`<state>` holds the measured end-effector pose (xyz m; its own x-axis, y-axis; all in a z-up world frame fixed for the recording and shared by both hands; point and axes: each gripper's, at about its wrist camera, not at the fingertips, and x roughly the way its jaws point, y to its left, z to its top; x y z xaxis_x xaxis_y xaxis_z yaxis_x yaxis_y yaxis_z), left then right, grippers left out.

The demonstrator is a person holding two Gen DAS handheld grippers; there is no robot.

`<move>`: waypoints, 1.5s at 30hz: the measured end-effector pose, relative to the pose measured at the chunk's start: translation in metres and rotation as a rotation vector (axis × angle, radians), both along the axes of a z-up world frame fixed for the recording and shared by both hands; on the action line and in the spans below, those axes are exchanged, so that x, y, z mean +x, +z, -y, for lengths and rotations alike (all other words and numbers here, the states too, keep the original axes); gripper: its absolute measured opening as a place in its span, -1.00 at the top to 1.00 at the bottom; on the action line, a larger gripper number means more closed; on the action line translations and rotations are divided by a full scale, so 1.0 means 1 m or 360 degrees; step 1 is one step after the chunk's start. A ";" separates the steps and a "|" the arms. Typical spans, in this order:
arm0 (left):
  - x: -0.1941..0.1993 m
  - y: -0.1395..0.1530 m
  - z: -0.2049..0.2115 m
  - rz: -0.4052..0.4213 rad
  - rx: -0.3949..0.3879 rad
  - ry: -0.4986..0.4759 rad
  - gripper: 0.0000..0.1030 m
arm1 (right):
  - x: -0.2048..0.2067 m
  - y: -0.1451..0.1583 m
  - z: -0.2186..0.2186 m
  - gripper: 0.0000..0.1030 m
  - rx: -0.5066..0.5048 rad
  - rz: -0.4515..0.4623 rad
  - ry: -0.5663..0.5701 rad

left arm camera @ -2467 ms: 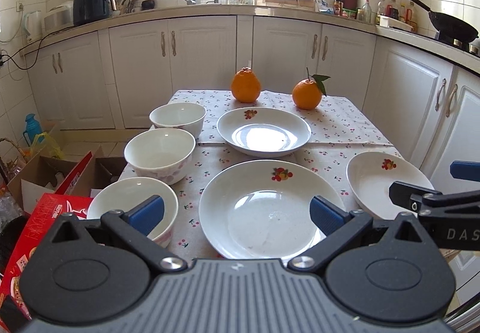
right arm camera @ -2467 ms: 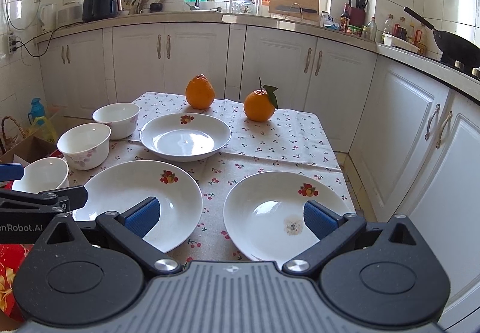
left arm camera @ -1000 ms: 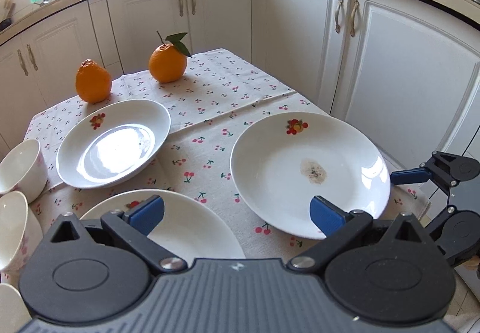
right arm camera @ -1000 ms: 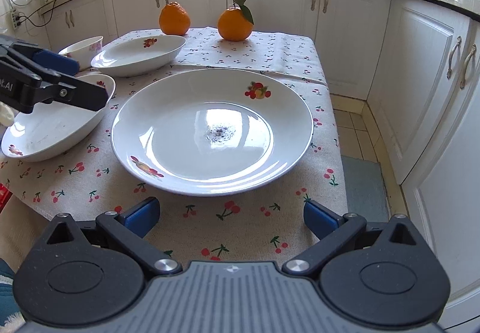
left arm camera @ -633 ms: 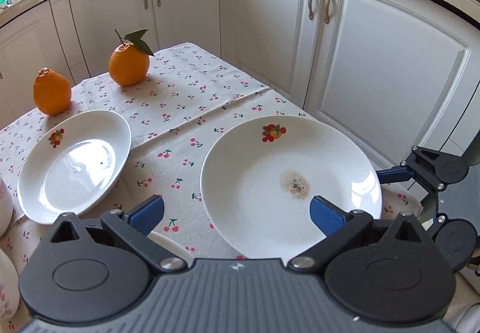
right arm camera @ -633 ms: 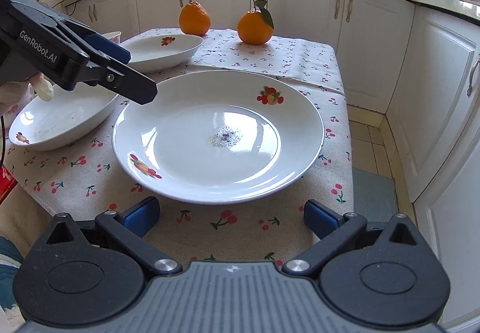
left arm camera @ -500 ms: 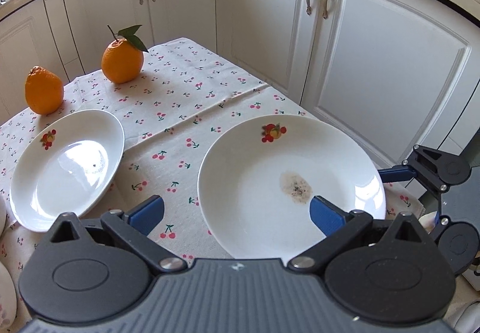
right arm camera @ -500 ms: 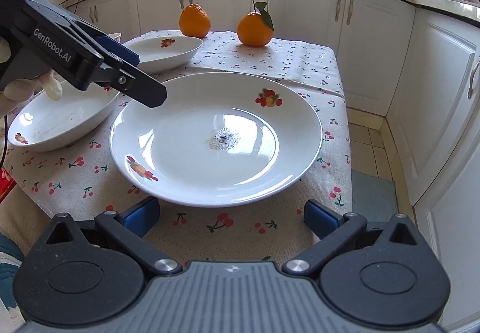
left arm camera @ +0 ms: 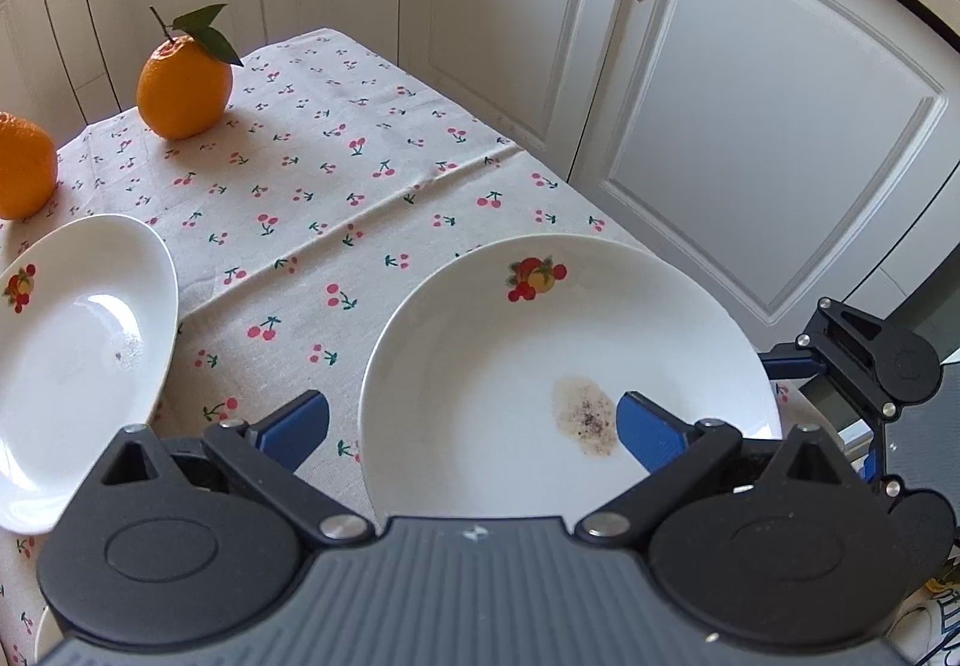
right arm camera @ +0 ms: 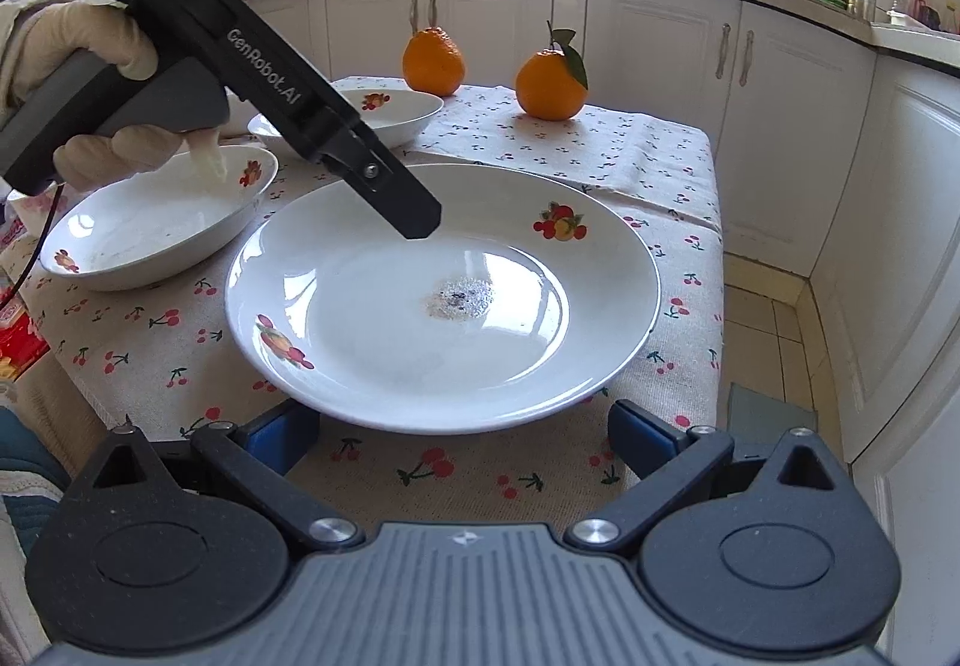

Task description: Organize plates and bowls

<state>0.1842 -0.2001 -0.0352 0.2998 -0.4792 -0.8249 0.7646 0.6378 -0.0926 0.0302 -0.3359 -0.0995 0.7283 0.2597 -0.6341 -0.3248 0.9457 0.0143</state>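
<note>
A white plate with a fruit print and a brown stain (left arm camera: 540, 360) (right arm camera: 444, 300) lies at the table's near right corner. My left gripper (left arm camera: 474, 426) is open, its jaws astride the plate's left rim; its finger (right arm camera: 396, 198) hovers over the plate in the right wrist view. My right gripper (right arm camera: 462, 429) is open at the plate's near edge, low by the tablecloth; it shows at the plate's right side in the left wrist view (left arm camera: 864, 360). A second plate (right arm camera: 162, 222) and a third plate (left arm camera: 72, 354) (right arm camera: 384, 117) lie to the left and behind.
Two oranges (right arm camera: 433, 60) (right arm camera: 551, 83) stand at the back of the cherry-print tablecloth (left arm camera: 336, 198). White cabinets (left arm camera: 750, 126) stand close on the right. A red box (right arm camera: 18, 330) sits below the table's left edge.
Both grippers have closed in on the stained plate. The left one swung right from the bowls and middle plate and now reaches over the plate's rim.
</note>
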 end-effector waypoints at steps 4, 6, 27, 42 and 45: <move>0.013 -0.006 0.008 -0.0051 0.0053 -0.0041 -0.75 | 0.005 0.001 0.002 -1.00 -0.0005 -0.0013 0.0094; 0.019 -0.010 0.010 -0.0109 0.0070 -0.0043 -0.60 | 0.007 0.001 0.004 -1.00 -0.0002 -0.0016 0.0128; 0.028 -0.018 0.019 -0.0191 0.0155 -0.0138 -0.36 | 0.012 0.005 0.001 -1.00 -0.0048 -0.0038 0.0222; 0.055 -0.010 0.034 -0.0119 0.0074 -0.0095 -0.36 | 0.040 0.016 0.014 -1.00 -0.0147 -0.0011 0.0219; 0.062 -0.011 0.039 -0.0114 0.0066 -0.0084 -0.36 | 0.048 0.014 0.017 -1.00 -0.0133 -0.0019 0.0202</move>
